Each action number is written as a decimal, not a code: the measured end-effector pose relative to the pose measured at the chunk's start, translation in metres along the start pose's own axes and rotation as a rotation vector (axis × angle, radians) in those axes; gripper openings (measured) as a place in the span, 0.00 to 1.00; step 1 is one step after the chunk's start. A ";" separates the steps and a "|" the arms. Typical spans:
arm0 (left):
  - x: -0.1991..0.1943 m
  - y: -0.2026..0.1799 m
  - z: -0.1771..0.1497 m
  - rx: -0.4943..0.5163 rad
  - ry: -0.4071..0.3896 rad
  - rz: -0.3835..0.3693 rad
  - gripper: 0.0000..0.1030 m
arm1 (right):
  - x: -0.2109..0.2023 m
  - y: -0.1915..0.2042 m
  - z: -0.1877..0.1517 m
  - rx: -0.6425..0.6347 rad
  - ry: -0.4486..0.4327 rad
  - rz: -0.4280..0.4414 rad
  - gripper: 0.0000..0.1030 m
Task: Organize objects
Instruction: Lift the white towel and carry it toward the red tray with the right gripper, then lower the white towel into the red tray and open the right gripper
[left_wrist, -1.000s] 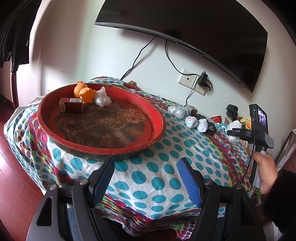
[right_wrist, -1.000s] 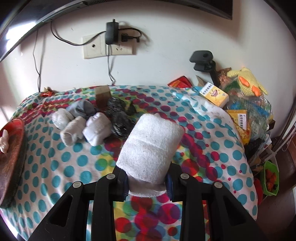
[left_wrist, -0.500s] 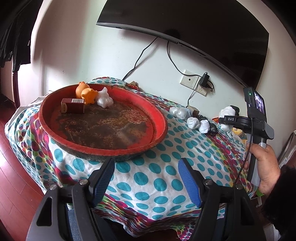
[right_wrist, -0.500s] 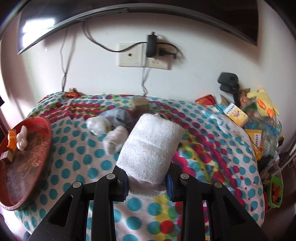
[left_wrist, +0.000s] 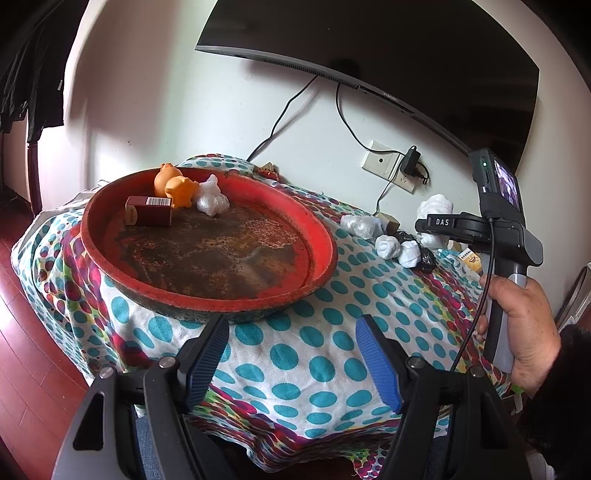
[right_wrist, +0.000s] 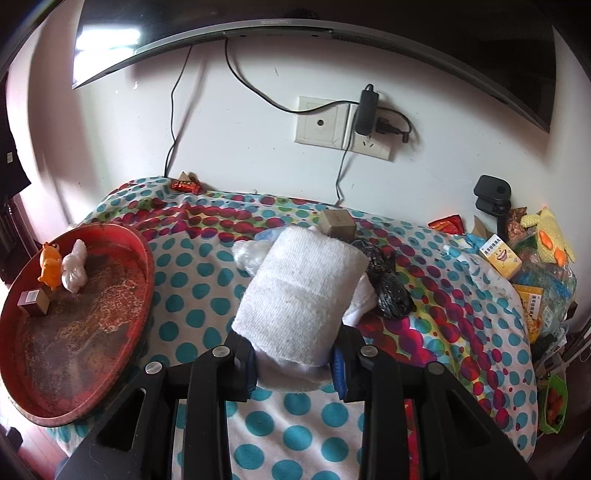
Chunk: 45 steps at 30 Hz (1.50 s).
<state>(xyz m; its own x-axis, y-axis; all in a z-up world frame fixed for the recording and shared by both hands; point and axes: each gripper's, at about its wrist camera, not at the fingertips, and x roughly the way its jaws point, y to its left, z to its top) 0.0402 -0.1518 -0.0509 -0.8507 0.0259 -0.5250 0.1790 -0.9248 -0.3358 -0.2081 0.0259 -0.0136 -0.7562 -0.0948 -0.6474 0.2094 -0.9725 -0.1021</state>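
Observation:
My right gripper (right_wrist: 295, 363) is shut on a rolled white towel (right_wrist: 301, 297) and holds it above the dotted tablecloth; the towel also shows in the left wrist view (left_wrist: 436, 206). A red round tray (left_wrist: 321, 236) sits at the table's left, also in the right wrist view (right_wrist: 147, 266). In it lie a brown box (left_wrist: 149, 216), an orange toy (left_wrist: 175, 184) and a white wad (left_wrist: 212, 201). My left gripper (left_wrist: 291, 358) is open and empty over the table's near edge, just in front of the tray.
White wads (left_wrist: 388, 245), a clear bag (left_wrist: 360, 225) and a black bag (right_wrist: 388, 284) lie mid-table with a small brown box (right_wrist: 338, 221). Packets and a yellow plush duck (right_wrist: 550, 240) crowd the right end. Wall socket with cables (right_wrist: 343, 129) and a TV are behind.
My right gripper has risen and swung left with the towel, so the tray has come further into its view. The left gripper has hardly moved.

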 end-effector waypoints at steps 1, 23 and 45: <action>0.000 0.000 0.000 -0.001 0.000 -0.001 0.71 | -0.001 0.003 0.000 -0.003 -0.001 0.003 0.28; -0.011 0.017 0.006 -0.061 -0.070 0.091 0.71 | -0.005 0.098 -0.001 -0.172 -0.002 0.235 0.29; -0.011 0.036 0.011 -0.127 -0.080 0.109 0.71 | 0.062 0.201 0.010 -0.272 0.208 0.352 0.32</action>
<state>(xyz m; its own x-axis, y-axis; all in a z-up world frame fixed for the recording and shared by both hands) 0.0505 -0.1898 -0.0487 -0.8583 -0.1067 -0.5020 0.3293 -0.8647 -0.3792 -0.2193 -0.1772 -0.0664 -0.4763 -0.3358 -0.8127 0.6052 -0.7957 -0.0260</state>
